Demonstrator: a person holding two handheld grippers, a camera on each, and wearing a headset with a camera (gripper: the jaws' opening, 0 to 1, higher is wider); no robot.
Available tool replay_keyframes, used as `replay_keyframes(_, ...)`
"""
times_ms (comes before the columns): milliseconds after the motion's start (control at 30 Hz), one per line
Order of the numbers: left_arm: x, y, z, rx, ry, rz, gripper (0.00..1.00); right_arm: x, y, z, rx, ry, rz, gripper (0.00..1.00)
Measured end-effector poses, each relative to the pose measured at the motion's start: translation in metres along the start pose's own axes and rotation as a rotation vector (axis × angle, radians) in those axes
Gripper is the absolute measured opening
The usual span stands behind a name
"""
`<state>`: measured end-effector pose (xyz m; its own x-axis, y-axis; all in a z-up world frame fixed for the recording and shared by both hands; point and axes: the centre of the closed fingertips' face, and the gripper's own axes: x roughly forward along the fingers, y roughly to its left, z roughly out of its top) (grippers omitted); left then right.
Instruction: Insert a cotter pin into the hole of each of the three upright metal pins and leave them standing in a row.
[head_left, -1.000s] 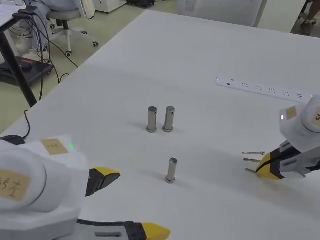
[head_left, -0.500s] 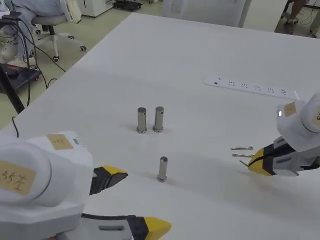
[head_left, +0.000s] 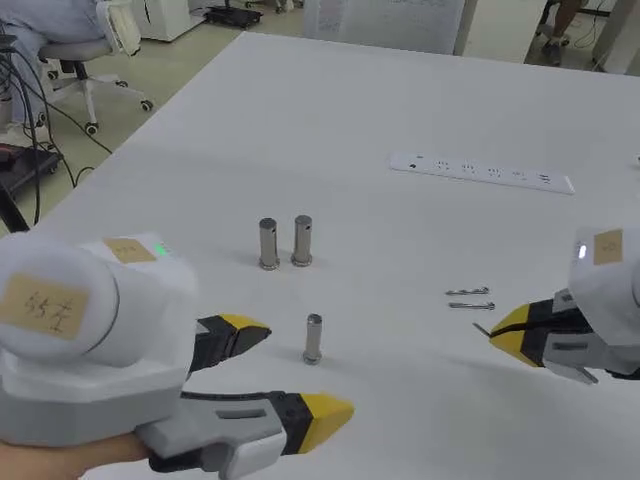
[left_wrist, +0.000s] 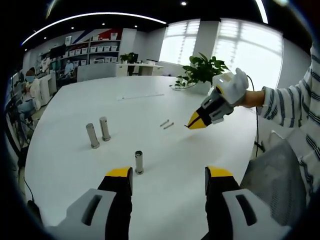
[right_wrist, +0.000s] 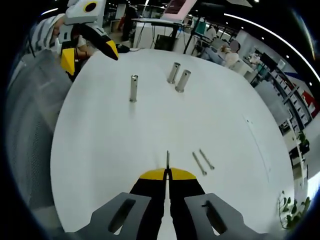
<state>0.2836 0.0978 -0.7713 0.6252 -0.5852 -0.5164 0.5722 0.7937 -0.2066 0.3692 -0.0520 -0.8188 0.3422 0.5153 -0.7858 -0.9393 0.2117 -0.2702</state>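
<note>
1. On the left, the left gripper (head_left: 303, 371) hung low over the near side of the table (head_left: 400, 110). Its jaws were spread wide with nothing between them, and they pointed toward the closest metal pin.
2. That front metal pin (head_left: 313, 338) stood upright by itself, just ahead of the open jaws. I could see no cotter pin in it.
3. Further back, the other two metal pins (head_left: 268, 243) stood upright just beside each other. They looked bare as well, though their holes were too small for me to be sure.
4. To the right, well apart from the uprights, two spare cotter pins (head_left: 469, 298) lay flat on the table, side by side.
5. Just beside those, the right gripper (head_left: 497, 333) had its jaws pinched onto a third cotter pin (right_wrist: 167, 159). The pin's thin end stuck out forward toward the uprights.
6. It looked to me like the very start of the job, with the first cotter pin picked up and none fitted.
7. The next move would likely call for carrying that cotter pin across and lining its tip up with a cross hole. The left gripper would probably have to close on the upright and steady it, since a sideways push could tip it. The front one would also need shifting to make a row.
</note>
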Motion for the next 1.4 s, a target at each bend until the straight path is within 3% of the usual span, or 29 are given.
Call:
replay_keyframes(233, 0.010, -0.009, 0.004, -0.025, 0.016, -0.053, 0.56, -0.015, 0.002, 0.006, -0.027, -0.019, -0.088, 0.02)
replay_keyframes(633, 0.030, -0.024, 0.017, -0.041, 0.038, -0.136, 0.46, -0.030, 0.030, 0.030, -0.062, -0.065, -0.138, 0.02)
replay_keyframes(1000, 0.042, -0.041, 0.018, -0.037, 0.077, -0.203, 0.36, -0.038, 0.051, 0.047, -0.116, -0.095, -0.187, 0.02)
replay_keyframes(1100, 0.045, -0.047, 0.019, -0.072, 0.084, -0.224, 0.33, -0.039, 0.056, 0.048, -0.106, -0.101, -0.185, 0.02)
replay_keyframes(1167, 0.046, -0.054, 0.019, -0.129, 0.103, -0.259, 0.28, -0.039, 0.062, 0.049, -0.039, -0.122, -0.167, 0.02)
replay_keyframes(1300, 0.049, -0.061, 0.025, -0.139, 0.074, -0.287, 0.26, -0.042, 0.066, 0.050, -0.023, -0.133, -0.183, 0.02)
replay_keyframes(1400, 0.050, -0.066, 0.025, -0.157, 0.082, -0.306, 0.26, -0.044, 0.068, 0.052, -0.005, -0.144, -0.186, 0.02)
